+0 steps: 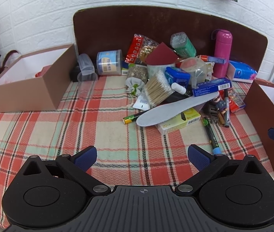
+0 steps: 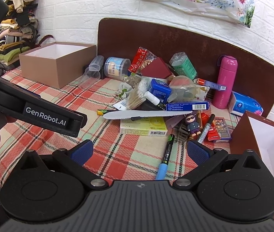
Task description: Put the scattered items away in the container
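Left gripper (image 1: 142, 158) hovered low-centre over plaid cloth (image 1: 40, 135), jaws spread wide, nothing between. Right gripper (image 2: 139, 152) likewise spread apart, empty, above blue-capped marker (image 2: 165, 158) lying on cloth. Scattered pile sat centre-right of frame: grey insole (image 1: 175, 109) atop yellow box (image 1: 179, 122), cotton swabs (image 1: 157, 90), blue carton (image 1: 211, 87), pink bottle (image 1: 222, 53) upright at rear. Brown box (image 1: 30, 92) stood at left, open. Second open box (image 2: 268, 135) at right edge, near pile.
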